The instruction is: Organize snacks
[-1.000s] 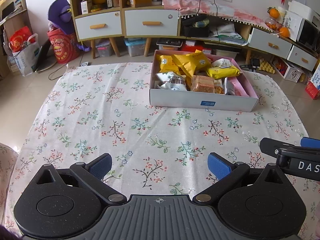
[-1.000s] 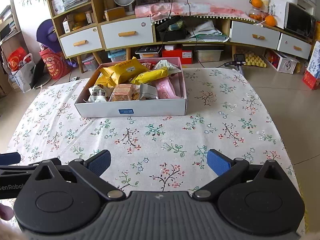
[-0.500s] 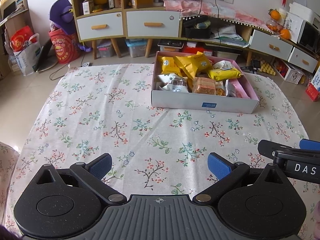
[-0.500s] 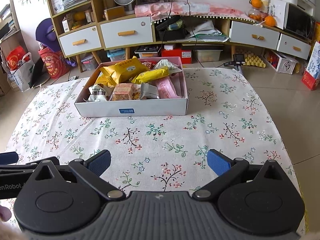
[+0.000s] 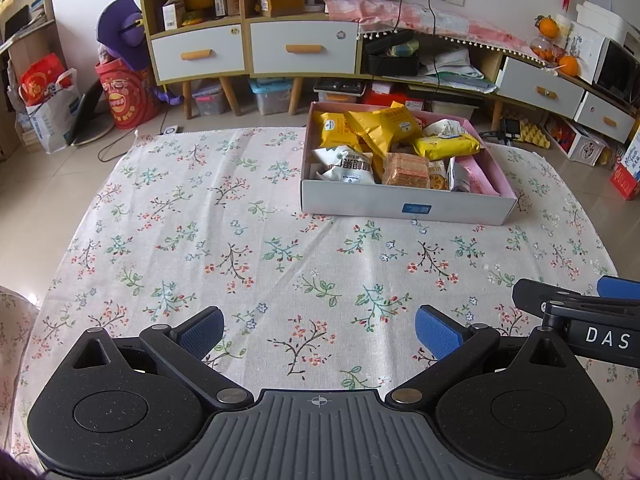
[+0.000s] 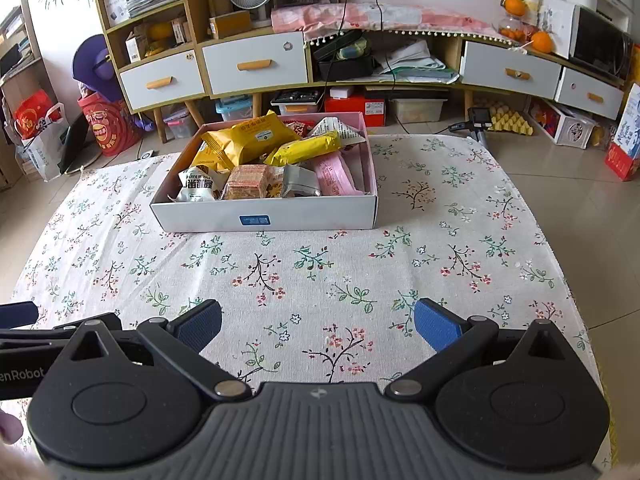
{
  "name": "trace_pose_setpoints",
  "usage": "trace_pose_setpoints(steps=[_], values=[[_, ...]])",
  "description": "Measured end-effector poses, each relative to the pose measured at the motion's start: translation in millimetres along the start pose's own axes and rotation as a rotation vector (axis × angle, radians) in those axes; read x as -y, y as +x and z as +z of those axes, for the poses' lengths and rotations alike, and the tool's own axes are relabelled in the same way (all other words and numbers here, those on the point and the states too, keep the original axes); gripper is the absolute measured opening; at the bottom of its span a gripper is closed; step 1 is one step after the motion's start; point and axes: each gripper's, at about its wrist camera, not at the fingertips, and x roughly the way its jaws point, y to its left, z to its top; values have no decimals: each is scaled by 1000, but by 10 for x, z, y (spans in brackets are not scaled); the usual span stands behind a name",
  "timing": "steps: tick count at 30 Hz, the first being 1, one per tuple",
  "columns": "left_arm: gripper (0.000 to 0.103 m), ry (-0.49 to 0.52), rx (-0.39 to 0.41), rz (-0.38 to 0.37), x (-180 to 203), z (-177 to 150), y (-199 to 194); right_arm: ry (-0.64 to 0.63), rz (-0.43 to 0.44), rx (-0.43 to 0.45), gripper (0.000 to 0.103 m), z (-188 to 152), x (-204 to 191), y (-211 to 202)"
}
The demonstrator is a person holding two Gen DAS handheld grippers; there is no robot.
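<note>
Left gripper (image 5: 319, 330) wide apart, holding nothing, low over near edge of table (image 5: 168, 216). Right gripper (image 6: 317, 328) same — fingers spread, nothing between them. Both well apart from snacks.

Box (image 6: 264, 216) sits toward far edge of table, packed full. Yellow bags (image 6: 250, 140) piled at back, white packet (image 6: 198, 186) and brown cracker pack (image 6: 248, 182) at front, pink packet (image 6: 332, 174) along right wall.

Packets look light, soft, crinkly, maybe slippery — best pinch by flat sealed end. Crackers may break, so squeeze gently.
</note>
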Motion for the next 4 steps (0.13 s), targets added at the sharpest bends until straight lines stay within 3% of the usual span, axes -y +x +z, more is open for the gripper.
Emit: trace_pose_setpoints(steps=[4], values=[[102,8,2,3,13,-1,3,-1,0,0,103,-2,-1,1]])
